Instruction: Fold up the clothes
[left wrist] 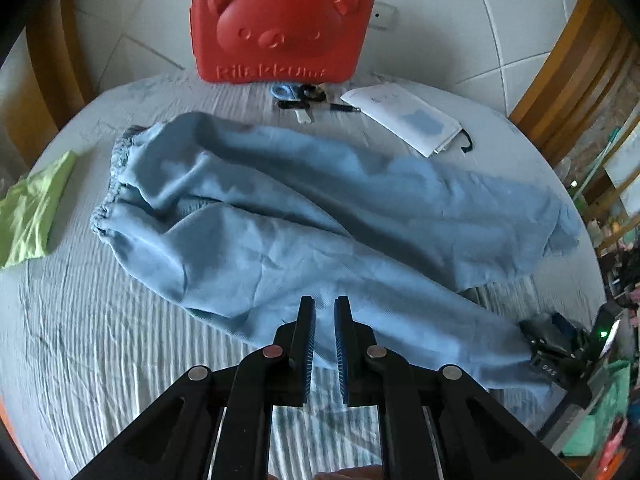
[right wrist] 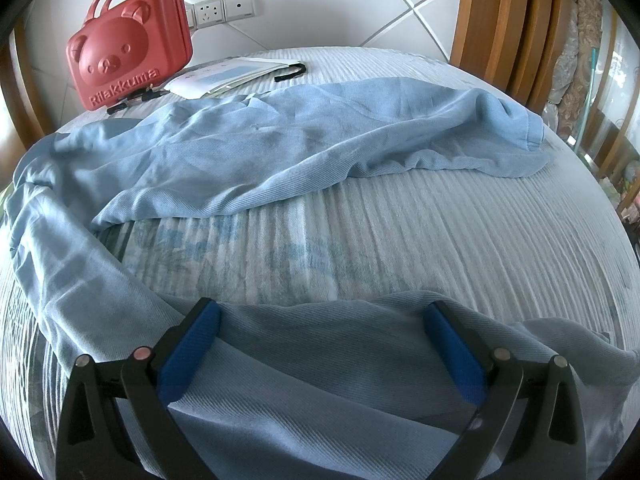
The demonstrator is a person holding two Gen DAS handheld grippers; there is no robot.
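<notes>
Striped bed (left wrist: 100,340), blue trousers (left wrist: 320,208), red case (left wrist: 282,24)

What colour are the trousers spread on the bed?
Light blue trousers, plain, no pattern; clearest in the left wrist view.

Blue trousers (left wrist: 320,216) beneath left gripper (left wrist: 324,304)

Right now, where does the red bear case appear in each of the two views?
Left wrist: red bear case top centre, upright at the bed's far edge.
Right wrist: the case top left, tilted.
Shared landmark: the white booklet lies just right of it.
</notes>
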